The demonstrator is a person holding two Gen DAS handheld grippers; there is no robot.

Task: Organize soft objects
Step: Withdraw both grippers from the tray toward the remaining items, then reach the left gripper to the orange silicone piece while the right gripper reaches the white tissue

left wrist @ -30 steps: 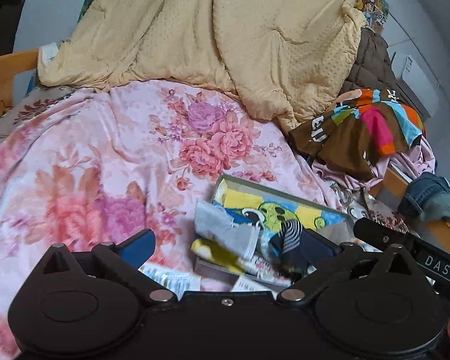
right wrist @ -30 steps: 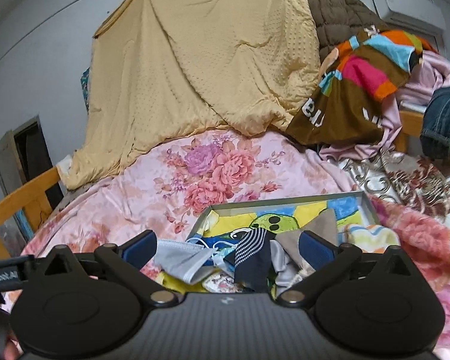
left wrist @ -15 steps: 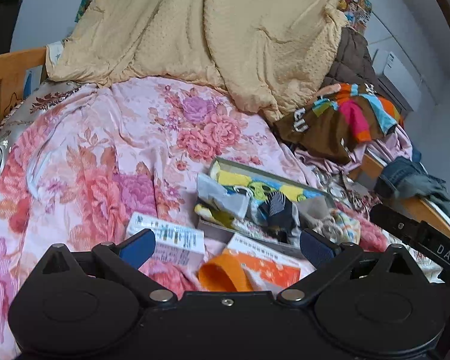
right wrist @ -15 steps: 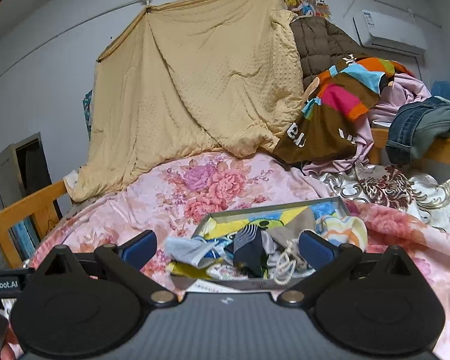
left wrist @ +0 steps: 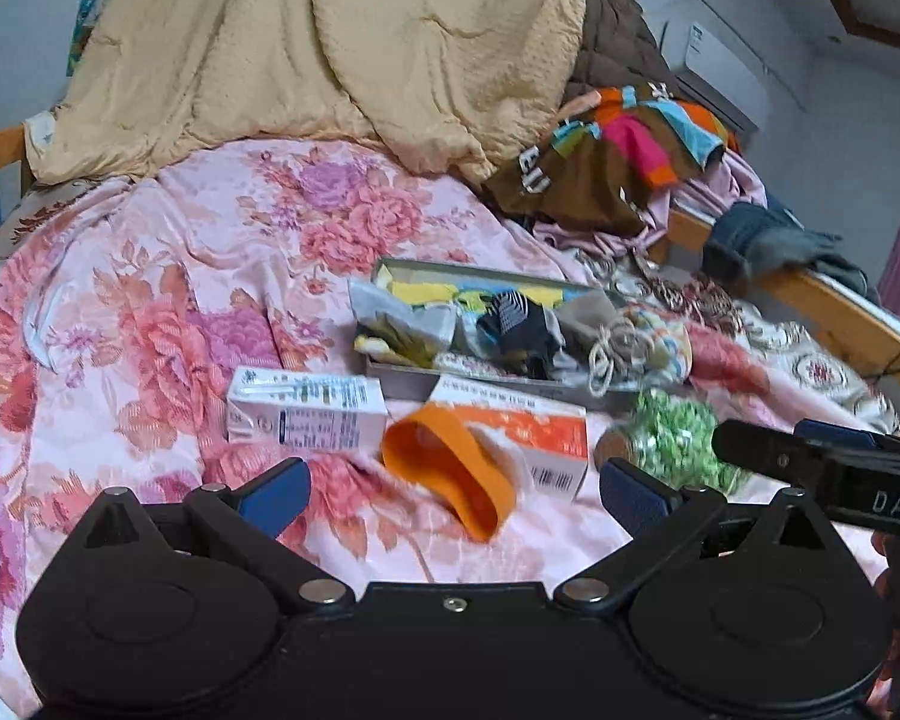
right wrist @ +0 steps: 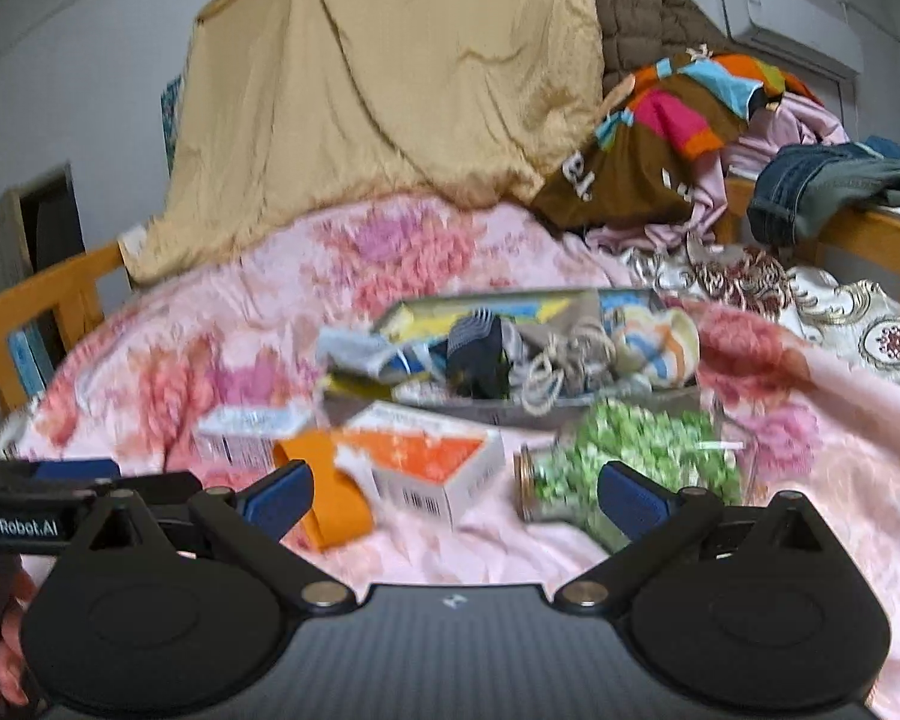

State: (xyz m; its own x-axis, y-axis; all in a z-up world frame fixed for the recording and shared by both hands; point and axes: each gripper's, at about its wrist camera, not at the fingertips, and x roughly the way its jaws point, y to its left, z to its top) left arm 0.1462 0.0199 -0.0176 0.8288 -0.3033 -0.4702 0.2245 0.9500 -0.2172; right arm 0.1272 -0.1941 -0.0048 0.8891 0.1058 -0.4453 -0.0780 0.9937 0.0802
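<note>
A: Right, listing from my seat, everything placed against the shallow grey tray [left wrist: 408, 375] on the pink floral quilt [left wrist: 168, 276]. What sits in it?

B: Soft items, heaped: a grey cloth [left wrist: 402, 315] draped over its left end, a dark striped sock [left wrist: 513, 321] at the middle, a coil of pale cord [left wrist: 615, 348] and a pastel striped roll [left wrist: 669, 339] at the right end.

A: And in front of the tray?

B: I count a white carton [left wrist: 306, 411] front-left, an orange-and-white box [left wrist: 522, 429] touching the front wall, an orange band [left wrist: 447, 471] lying against that box, and a jar of green pieces [right wrist: 624, 459] on its side front-right.

A: Behind the tray?

B: A tan blanket [left wrist: 342, 48] hanging, a multicoloured garment [left wrist: 618, 162] to its right, jeans [right wrist: 810, 192] over a wooden rail.

A: Claws?

B: My left gripper [left wrist: 450, 492] stands wide, nothing between its blue pads, hovering short of the orange band. My right gripper [right wrist: 453, 489] is equally wide and holds nothing, near the box and jar. That view is blurred.
</note>
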